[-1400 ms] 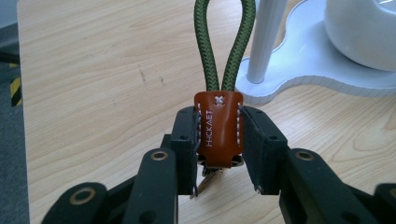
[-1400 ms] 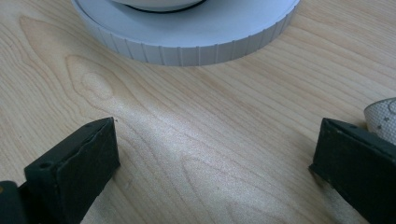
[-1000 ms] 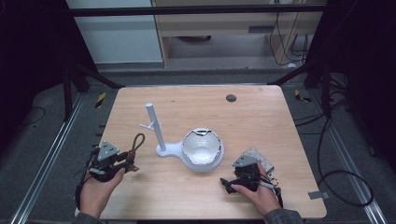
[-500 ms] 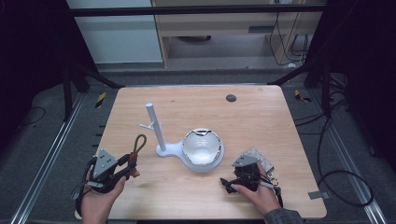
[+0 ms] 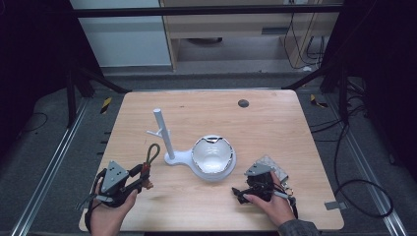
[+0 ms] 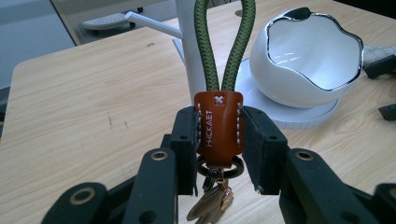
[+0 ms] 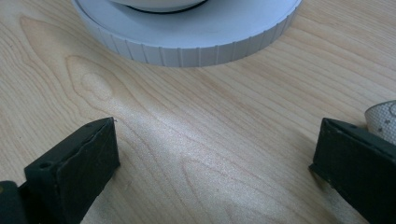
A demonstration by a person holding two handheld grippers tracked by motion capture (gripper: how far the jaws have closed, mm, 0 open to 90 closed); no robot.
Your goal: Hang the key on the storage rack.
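A key ring with a green rope loop (image 5: 152,153), a brown leather tab (image 6: 218,123) and brass keys hangs from my left gripper (image 5: 142,179), which is shut on the tab near the table's front left. The loop points toward a white stand with an upright post (image 5: 163,132) and a side peg (image 6: 149,24). A white bowl (image 5: 211,153) with a chrome rim sits on the stand's round base (image 7: 196,37). My right gripper (image 5: 237,192) rests low at the front right. Its jaws stand wide apart over bare wood (image 7: 215,158), just short of the base.
A patterned pouch (image 5: 275,169) lies beside the right gripper, its edge at the right jaw (image 7: 383,119). A dark round hole (image 5: 243,103) marks the table's far side. The wooden table (image 5: 275,128) has a metal frame and cables around it.
My left gripper has drawn back slightly toward the front edge with the key ring still held. The right gripper has stayed put.
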